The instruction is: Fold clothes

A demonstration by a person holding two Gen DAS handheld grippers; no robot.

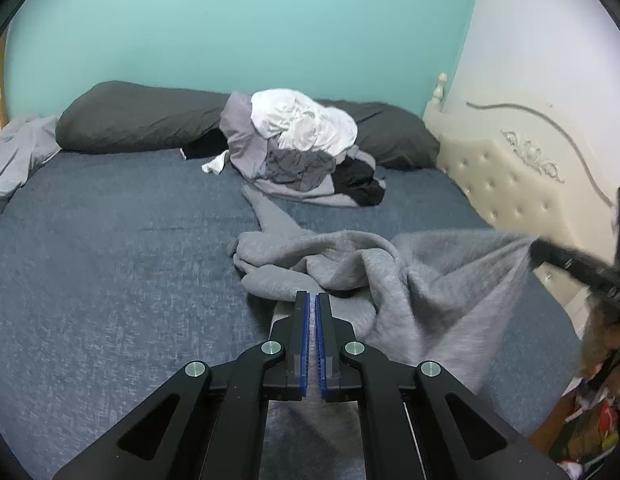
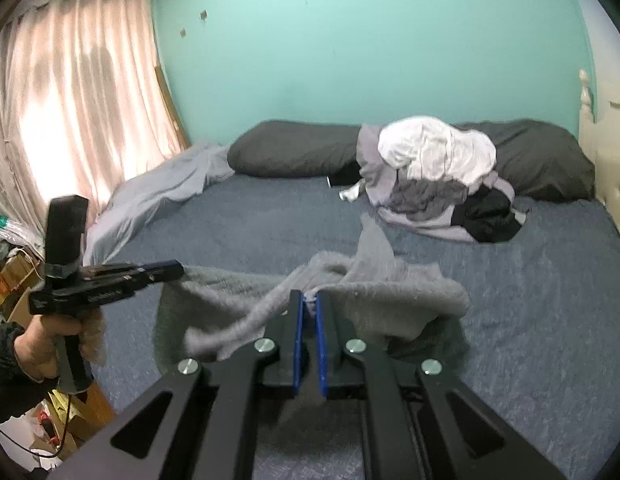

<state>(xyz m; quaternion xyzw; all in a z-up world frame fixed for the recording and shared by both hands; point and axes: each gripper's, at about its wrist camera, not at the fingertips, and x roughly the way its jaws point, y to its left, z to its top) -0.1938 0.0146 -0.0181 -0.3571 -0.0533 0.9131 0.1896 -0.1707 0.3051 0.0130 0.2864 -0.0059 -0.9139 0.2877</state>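
A soft grey fleece garment [image 1: 362, 268], thick and nubby in texture, is seen lifted off the dark blue textured bed sheet [image 1: 110, 240] at two points, while its middle sags in loose folds and one long tapering part trails back toward the clothes heap. The left gripper [image 1: 312, 300] is shown with its blue-padded jaws drawn narrow and pinched on an edge of the fleece, the cloth passing under and between the pads. The right gripper [image 2: 309, 300] is likewise closed, with a small tuft of the same cloth caught at its tips. In the left wrist view the right gripper [image 1: 538, 250] is seen off to the right, with the fabric stretched in a taut ridge toward it; in the right wrist view the left gripper [image 2: 172, 270] appears off to the left, held in a hand [image 2: 50, 340]. The long axis of the held edge is therefore judged to run across from one pair of jaws to the other, roughly parallel to the near side of the bed, with the bulk of the garment hanging ahead of and below both; neither hand is clearly nearer. Behind, an unsorted pile of white, grey and black clothes [image 1: 302, 148] is heaped against long dark grey pillows [image 1: 142, 118], beside a cream tufted headboard [image 1: 506, 188].
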